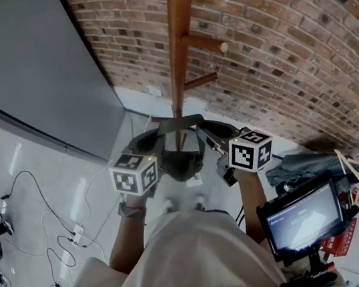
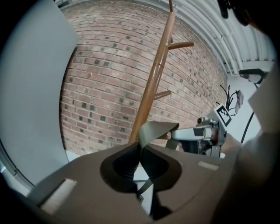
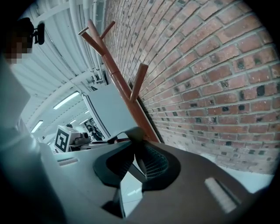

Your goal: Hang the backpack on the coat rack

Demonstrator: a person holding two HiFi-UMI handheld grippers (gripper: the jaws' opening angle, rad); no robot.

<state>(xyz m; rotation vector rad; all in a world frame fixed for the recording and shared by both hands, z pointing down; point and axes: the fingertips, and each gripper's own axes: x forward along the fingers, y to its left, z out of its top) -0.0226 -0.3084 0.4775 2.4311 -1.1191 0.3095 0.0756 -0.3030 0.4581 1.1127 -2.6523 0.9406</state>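
Note:
The wooden coat rack [image 1: 177, 45] stands against the brick wall, its pegs [image 1: 207, 42] pointing right. An olive-grey backpack [image 1: 181, 165] hangs between my two grippers, just in front of the pole's foot. Its top strap [image 1: 180, 124] stretches flat between them. My left gripper [image 1: 150, 139] is shut on the strap's left end, seen pinched as a folded loop [image 2: 154, 130] in the left gripper view. My right gripper [image 1: 214, 130] is shut on the other end [image 3: 131, 133]. In both gripper views the pole [image 2: 151, 87] [image 3: 124, 92] rises straight ahead, above the strap.
A brick wall [image 1: 284, 35] runs behind the rack, and a grey panel [image 1: 26, 69] stands to the left. Cables and a power strip [image 1: 72, 236] lie on the pale floor. To the right lie a grey cloth [image 1: 301, 166] and a small monitor [image 1: 304, 213].

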